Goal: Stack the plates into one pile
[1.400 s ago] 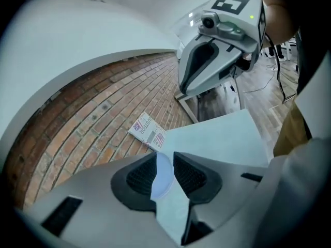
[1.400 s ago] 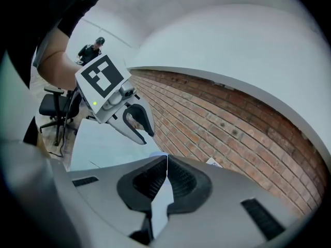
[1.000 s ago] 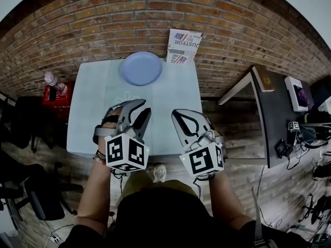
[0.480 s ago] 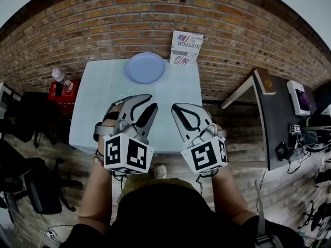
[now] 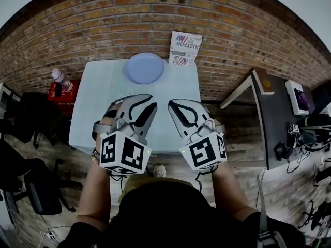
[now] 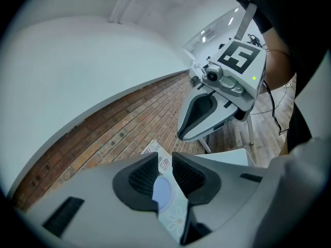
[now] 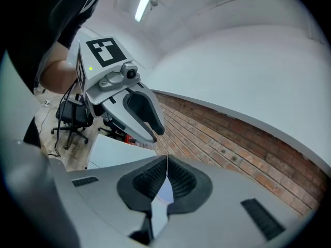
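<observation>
Your pale blue round plate (image 5: pixel 144 67) lies at the far edge of the tabletop (image 5: pixel 98 99). You hold the left tongs (image 6: pixel 165 161) empty, slightly apart and just closing, and the right tongs (image 7: pixel 166 163) together.

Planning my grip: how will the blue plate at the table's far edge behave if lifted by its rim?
Probably stiff: the plate keeps a clean round shape with a raised rim. Likely light, as it looks thin. It may slide on the smooth table before a jaw gets under.
</observation>
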The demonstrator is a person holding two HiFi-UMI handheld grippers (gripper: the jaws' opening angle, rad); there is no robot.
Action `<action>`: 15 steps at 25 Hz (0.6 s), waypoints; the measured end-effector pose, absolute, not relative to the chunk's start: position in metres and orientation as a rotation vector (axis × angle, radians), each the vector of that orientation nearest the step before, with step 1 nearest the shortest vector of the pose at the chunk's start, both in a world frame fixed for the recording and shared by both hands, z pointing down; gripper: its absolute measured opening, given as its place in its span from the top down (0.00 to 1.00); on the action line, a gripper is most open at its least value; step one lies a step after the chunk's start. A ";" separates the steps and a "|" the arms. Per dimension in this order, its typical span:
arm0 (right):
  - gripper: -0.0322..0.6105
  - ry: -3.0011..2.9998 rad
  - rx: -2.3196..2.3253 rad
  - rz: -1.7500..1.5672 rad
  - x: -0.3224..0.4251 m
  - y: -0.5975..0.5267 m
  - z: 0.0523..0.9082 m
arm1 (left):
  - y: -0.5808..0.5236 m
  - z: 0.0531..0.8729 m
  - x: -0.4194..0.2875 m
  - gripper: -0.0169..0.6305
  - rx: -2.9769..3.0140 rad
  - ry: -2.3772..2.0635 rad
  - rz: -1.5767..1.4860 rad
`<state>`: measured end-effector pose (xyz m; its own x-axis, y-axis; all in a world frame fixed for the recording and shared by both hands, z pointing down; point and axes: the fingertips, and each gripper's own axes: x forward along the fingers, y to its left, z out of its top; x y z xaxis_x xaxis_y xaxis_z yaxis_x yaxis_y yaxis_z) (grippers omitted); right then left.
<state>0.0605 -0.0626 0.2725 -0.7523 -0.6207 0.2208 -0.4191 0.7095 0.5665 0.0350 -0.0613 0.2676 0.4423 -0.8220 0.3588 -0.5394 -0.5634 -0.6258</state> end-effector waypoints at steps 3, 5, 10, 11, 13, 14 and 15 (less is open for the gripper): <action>0.89 -2.516 0.810 -0.688 0.063 -0.065 0.273 | -0.062 0.265 0.035 0.88 -2.273 1.155 -0.894; 0.89 -2.514 0.810 -0.681 0.064 -0.066 0.274 | -0.063 0.263 0.036 0.90 -2.282 1.159 -0.879; 0.89 -2.528 0.792 -0.646 0.063 -0.068 0.280 | -0.064 0.263 0.039 0.94 -2.310 1.168 -0.840; 0.89 -2.543 0.787 -0.629 0.063 -0.068 0.279 | -0.065 0.263 0.038 0.94 -2.303 1.170 -0.846; 0.89 -2.571 0.779 -0.602 0.062 -0.068 0.277 | -0.067 0.262 0.035 0.94 -2.288 1.178 -0.856; 0.89 -2.579 0.777 -0.597 0.062 -0.068 0.276 | -0.068 0.261 0.034 0.94 -2.287 1.181 -0.853; 0.89 -2.581 0.775 -0.598 0.061 -0.068 0.275 | -0.068 0.260 0.033 0.94 -2.289 1.185 -0.847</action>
